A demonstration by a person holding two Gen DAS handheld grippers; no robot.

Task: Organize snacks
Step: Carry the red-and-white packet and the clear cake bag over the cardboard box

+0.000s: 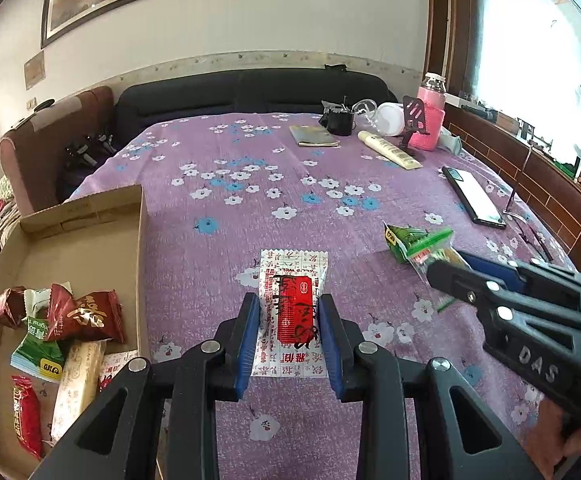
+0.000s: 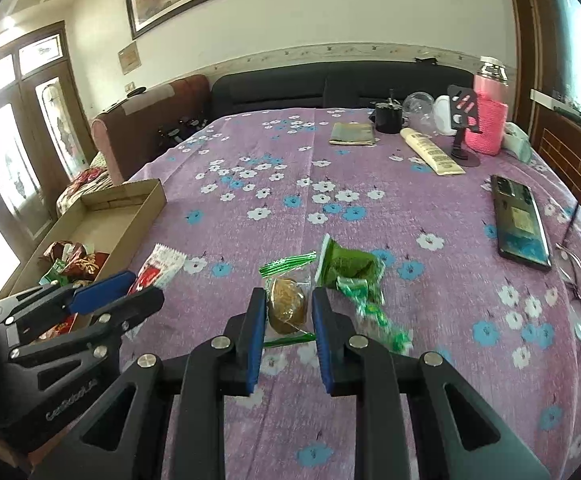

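- Two grippers work at once on the purple flowered cloth point(image 1: 250, 200). The left gripper point(image 1: 288, 334) has its blue pads on both sides of a white and red snack packet point(image 1: 290, 312) at the lower centre of the left wrist view, and the jaws look pressed onto it.
- The right gripper point(image 2: 288, 322) sits in the lower centre of the right wrist view. Its jaws are around a clear wrapped brown cake point(image 2: 286, 304). The pads are very near the wrapper, but I cannot tell if they really pinch it.
- The cardboard box point(image 1: 90, 216) stands at the left of the left wrist view, just beside the packet, and already holds several snacks point(image 1: 82, 316).
- I think the step in hand is to lift both snacks and bring them to the box. The left packet is thin, so lift it straight before moving sideways over the box wall.
- A green snack bag point(image 2: 348, 266) lies touching or almost touching the cake at its right. A slow lift should keep the bag from being dragged along.
- The phone point(image 2: 520, 220) and glasses point(image 2: 580, 300) lie at the right edge, well apart from this work.
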